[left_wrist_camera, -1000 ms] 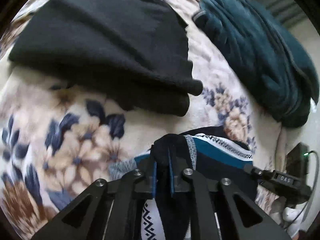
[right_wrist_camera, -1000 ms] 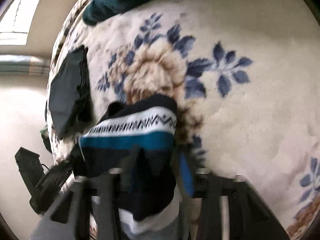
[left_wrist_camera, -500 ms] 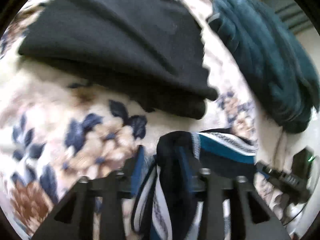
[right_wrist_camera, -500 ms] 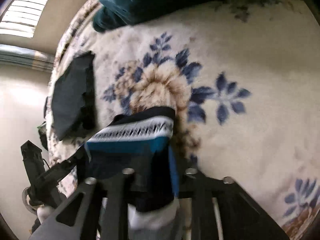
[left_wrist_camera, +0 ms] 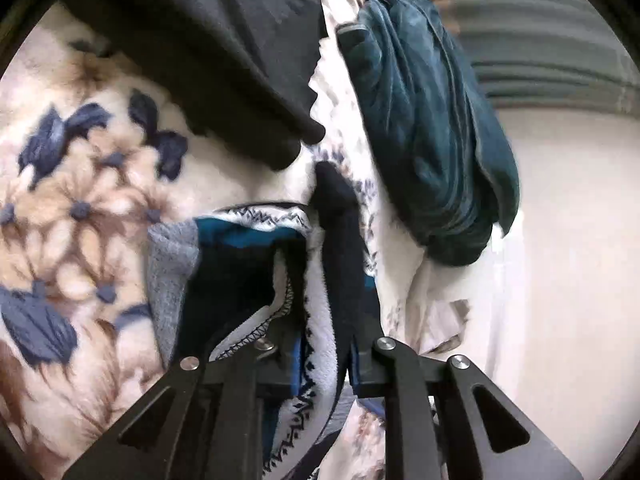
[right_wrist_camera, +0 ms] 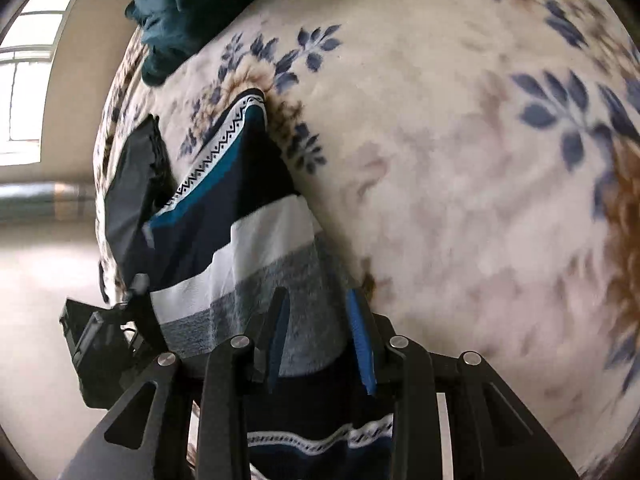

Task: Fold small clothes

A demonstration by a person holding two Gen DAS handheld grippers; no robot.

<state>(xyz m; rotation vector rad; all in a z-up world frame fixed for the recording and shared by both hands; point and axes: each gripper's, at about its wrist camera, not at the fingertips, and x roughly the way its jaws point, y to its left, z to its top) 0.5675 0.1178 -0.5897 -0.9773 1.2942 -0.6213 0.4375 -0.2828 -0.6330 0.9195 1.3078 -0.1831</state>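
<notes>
- Here, the left gripper is pinching a bunched fold of the striped garment.
- The right gripper is sitting with its fingers spread, grey fabric lying between them.
- The garment is lying on the floral blanket, just beside a folded black cloth.
- A teal blanket is lying bunched beyond.

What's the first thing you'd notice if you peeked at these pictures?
The striped fuzzy garment, navy, teal, white and grey with a zigzag trim, lies right in front of both grippers on the flowery blanket. The left gripper pinches a fold of it, while the right gripper has its blue-padded fingers spread over the grey band. Behind it sit a folded black garment and a crumpled dark teal one.
</notes>
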